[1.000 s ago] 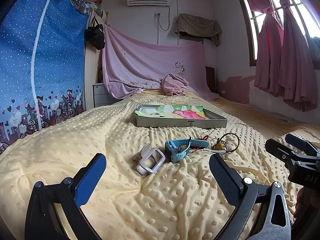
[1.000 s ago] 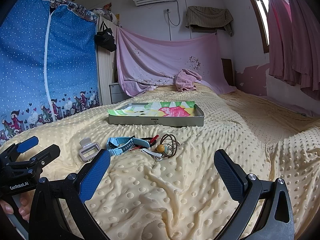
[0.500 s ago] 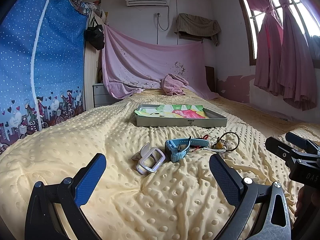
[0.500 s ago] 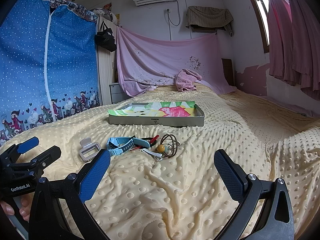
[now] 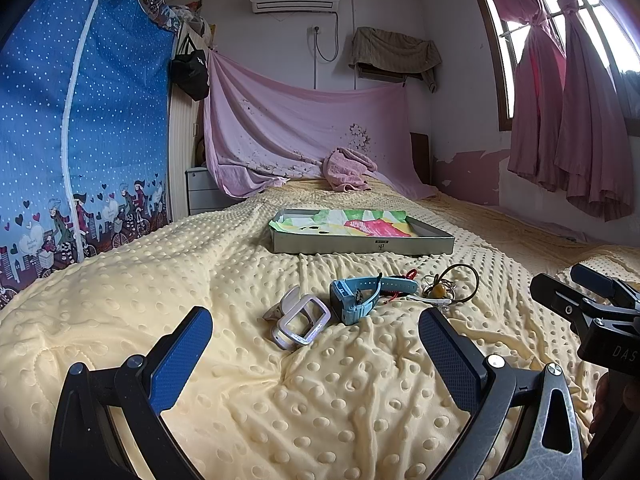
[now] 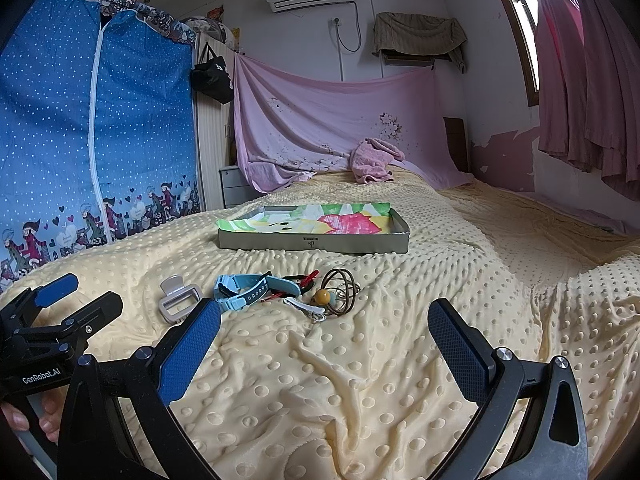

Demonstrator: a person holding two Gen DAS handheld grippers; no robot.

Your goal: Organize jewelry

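Note:
On the yellow dotted blanket lie a pale pink hair clip, a light blue watch, a red clip, a white clip and brown hair ties with a yellow bead. Behind them sits a grey tray lined with colourful paper. My left gripper is open and empty, just short of the hair clip. My right gripper is open and empty, just short of the pile.
Each gripper shows in the other's view: the right one at the right edge, the left one at the left edge. A blue wardrobe cover stands left. A pink towel lies at the bed's far end.

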